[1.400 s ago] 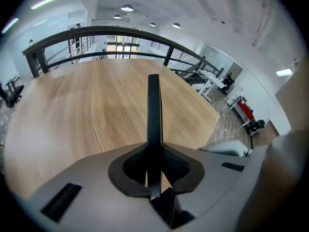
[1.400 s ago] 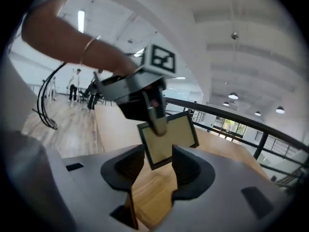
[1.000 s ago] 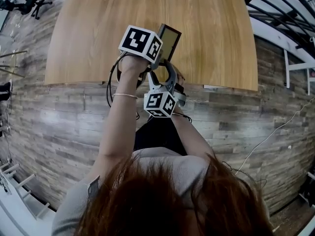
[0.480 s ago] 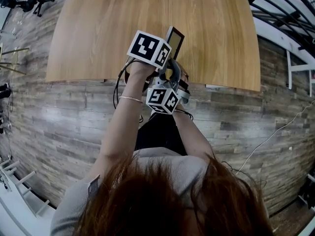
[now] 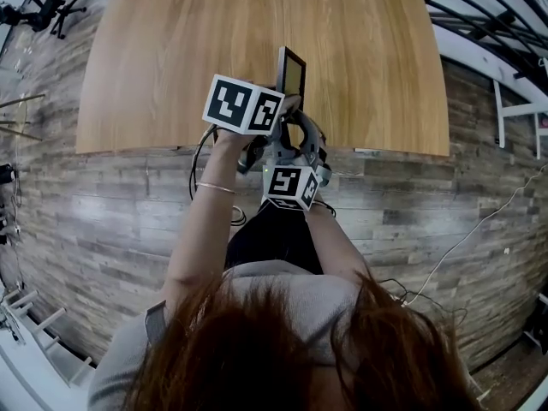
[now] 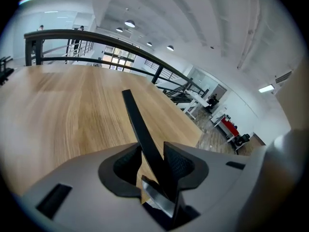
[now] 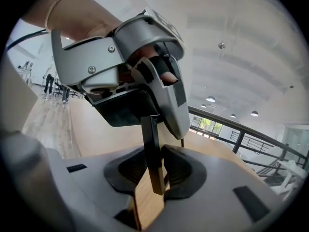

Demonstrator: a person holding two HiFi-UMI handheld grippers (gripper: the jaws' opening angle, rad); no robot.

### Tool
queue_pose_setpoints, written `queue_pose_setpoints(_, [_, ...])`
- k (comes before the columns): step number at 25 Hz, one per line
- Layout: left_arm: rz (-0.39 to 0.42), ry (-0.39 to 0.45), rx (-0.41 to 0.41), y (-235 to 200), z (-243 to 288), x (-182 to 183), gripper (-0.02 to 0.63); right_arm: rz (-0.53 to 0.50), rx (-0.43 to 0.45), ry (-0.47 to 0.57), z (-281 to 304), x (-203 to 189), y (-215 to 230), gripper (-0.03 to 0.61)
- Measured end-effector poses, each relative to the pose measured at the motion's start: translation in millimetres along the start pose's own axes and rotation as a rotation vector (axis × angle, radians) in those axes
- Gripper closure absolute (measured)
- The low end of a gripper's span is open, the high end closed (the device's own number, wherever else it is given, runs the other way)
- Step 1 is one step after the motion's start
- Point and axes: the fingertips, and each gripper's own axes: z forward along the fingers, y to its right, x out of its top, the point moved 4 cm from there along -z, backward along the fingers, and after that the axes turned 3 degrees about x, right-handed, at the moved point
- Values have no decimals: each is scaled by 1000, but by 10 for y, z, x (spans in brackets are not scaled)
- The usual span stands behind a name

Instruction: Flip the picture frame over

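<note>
The left gripper (image 6: 153, 162) is spreading its fingers (image 6: 182, 164). The picture frame (image 6: 138, 124) runs edge-on between them, leaning on the pad at the view's right, with a gap at the other pad. The right gripper (image 7: 155, 170) is closing its fingers (image 7: 179, 170) on one end of the same frame, pads at both faces. Just beyond the right fingers, the left gripper's grey body sits further along the frame. The frame stands upright over the wooden worktop (image 5: 171, 58), near its front edge.

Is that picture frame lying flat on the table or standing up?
Upright, not flat: the picture frame shows thin and edge-on above the table.
</note>
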Motion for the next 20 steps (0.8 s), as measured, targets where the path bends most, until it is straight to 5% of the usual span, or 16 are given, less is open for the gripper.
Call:
queue_pose_setpoints(4, [-18, 20, -64, 24, -32, 49, 474, 36, 2, 17, -40, 47, 53, 469])
queue_pose_setpoints(12, [-99, -9, -140, -46, -59, 19, 446, -136, -24, 0, -93, 74, 60, 486])
queue_pose_setpoints(15, [-120, -16, -160, -120, -30, -36, 371, -172, -23, -5, -114, 2, 39, 503])
queue_pose_setpoints(20, [-192, 36, -229, -173, -77, -42, 343, -119, -30, 1, -114, -32, 76, 503])
